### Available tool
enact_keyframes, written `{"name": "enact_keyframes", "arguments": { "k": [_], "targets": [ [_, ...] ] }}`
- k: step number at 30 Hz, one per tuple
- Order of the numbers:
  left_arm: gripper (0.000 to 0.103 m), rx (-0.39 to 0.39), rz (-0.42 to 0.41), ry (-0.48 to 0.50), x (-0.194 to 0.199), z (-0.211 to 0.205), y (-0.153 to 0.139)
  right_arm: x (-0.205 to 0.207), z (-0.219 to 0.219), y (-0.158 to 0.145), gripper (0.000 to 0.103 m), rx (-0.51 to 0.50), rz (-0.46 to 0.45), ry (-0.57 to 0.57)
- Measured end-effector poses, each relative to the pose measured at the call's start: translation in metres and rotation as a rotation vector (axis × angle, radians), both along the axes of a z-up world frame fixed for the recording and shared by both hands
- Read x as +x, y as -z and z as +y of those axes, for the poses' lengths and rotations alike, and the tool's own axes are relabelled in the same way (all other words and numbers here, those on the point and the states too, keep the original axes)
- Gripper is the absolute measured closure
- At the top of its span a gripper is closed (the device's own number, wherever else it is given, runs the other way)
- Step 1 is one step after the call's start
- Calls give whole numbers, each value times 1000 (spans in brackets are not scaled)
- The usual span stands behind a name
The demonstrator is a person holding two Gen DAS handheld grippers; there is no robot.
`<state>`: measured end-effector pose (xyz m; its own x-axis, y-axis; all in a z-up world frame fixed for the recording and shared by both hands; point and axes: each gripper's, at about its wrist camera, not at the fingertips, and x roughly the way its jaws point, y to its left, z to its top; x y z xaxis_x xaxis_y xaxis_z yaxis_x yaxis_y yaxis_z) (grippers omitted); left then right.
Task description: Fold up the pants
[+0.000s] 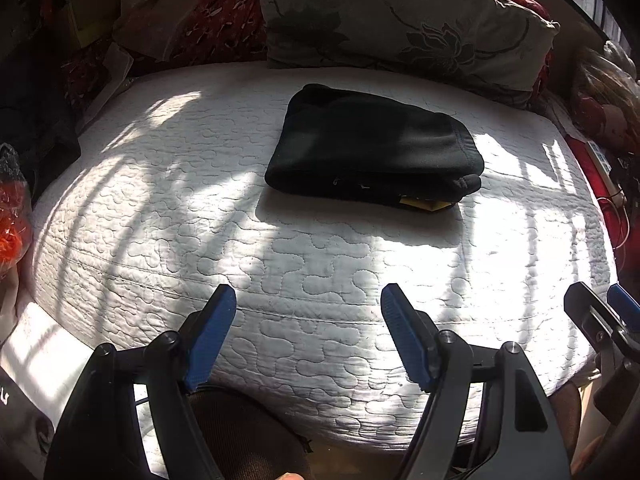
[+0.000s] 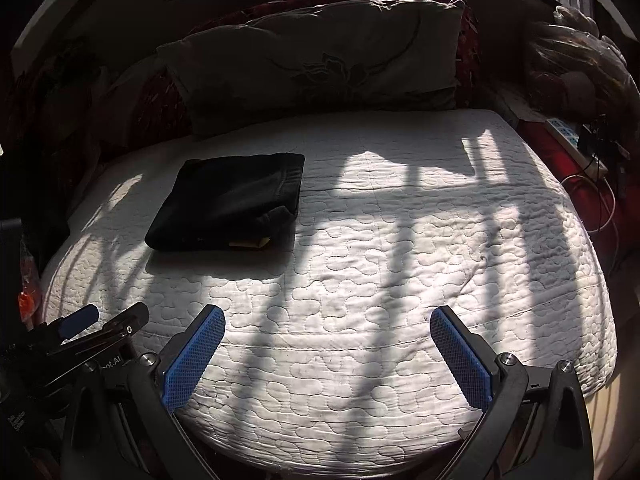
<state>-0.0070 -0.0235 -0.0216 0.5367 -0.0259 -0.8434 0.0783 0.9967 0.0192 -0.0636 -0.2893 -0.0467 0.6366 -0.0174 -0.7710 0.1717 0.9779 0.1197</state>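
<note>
Black pants (image 1: 372, 148) lie folded into a compact rectangle on the white quilted mattress (image 1: 280, 264), with a yellow tag showing at the near edge. They also show in the right wrist view (image 2: 228, 206), at the left. My left gripper (image 1: 308, 300) is open and empty, held near the mattress's front edge, well short of the pants. My right gripper (image 2: 326, 320) is open and empty, also at the front edge, to the right of the pants. The right gripper's fingers (image 1: 600, 316) show at the left view's right edge.
A grey floral pillow (image 1: 400, 16) leans at the head of the bed over a red patterned cover (image 1: 224, 20). Cluttered bags and an orange item (image 1: 12, 224) sit at the left. A power strip and cables (image 2: 576, 140) lie at the right.
</note>
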Motion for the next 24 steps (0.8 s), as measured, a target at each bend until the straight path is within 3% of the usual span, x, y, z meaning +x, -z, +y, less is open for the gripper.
{"name": "enact_keyframes", "arguments": {
  "k": [6, 24],
  "targets": [
    [28, -15, 2, 35, -3, -4, -2, 0, -2, 0, 0, 8, -1, 2],
    [28, -4, 13, 7, -2, -2, -1, -1, -2, 1, 0, -8, -2, 8]
  ]
}}
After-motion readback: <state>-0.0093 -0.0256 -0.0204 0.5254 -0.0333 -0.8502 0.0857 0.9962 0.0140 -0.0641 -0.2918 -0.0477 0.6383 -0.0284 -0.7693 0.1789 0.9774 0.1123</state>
